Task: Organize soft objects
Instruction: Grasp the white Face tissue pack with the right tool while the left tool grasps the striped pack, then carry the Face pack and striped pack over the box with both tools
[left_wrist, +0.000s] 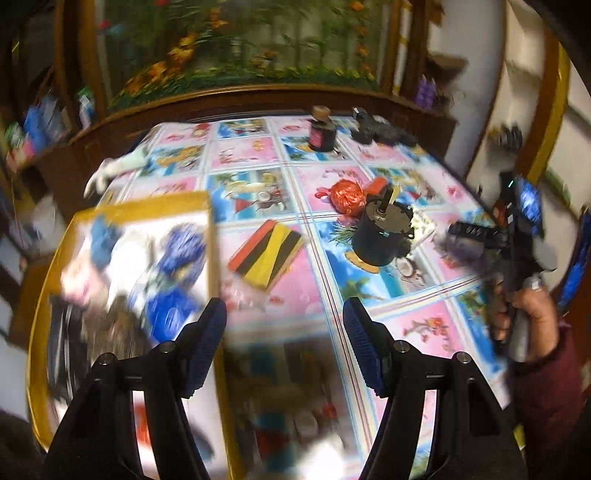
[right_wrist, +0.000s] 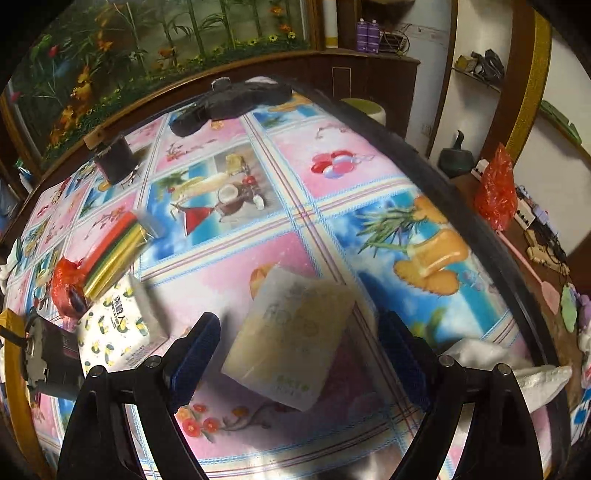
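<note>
A pale tissue pack (right_wrist: 291, 339) lies on the patterned tablecloth (right_wrist: 332, 155) between the fingers of my open right gripper (right_wrist: 297, 354); I cannot tell if the pads touch it. A second tissue pack with yellow-black print (right_wrist: 122, 325) lies to its left. A white crumpled cloth (right_wrist: 517, 369) lies at the right table edge. My left gripper (left_wrist: 284, 332) is open and empty above the cloth, next to a yellow-rimmed box (left_wrist: 136, 258) holding blurred blue and white soft items. The right gripper also shows in the left wrist view (left_wrist: 491, 236).
A striped red-yellow-black pack (left_wrist: 266, 251), a black motor (left_wrist: 384, 236), a red bag bundle (left_wrist: 347, 195), a dark jar (left_wrist: 322, 129) and a black object (left_wrist: 380, 129) lie on the table. A white glove (left_wrist: 114, 170) hangs at the far left edge.
</note>
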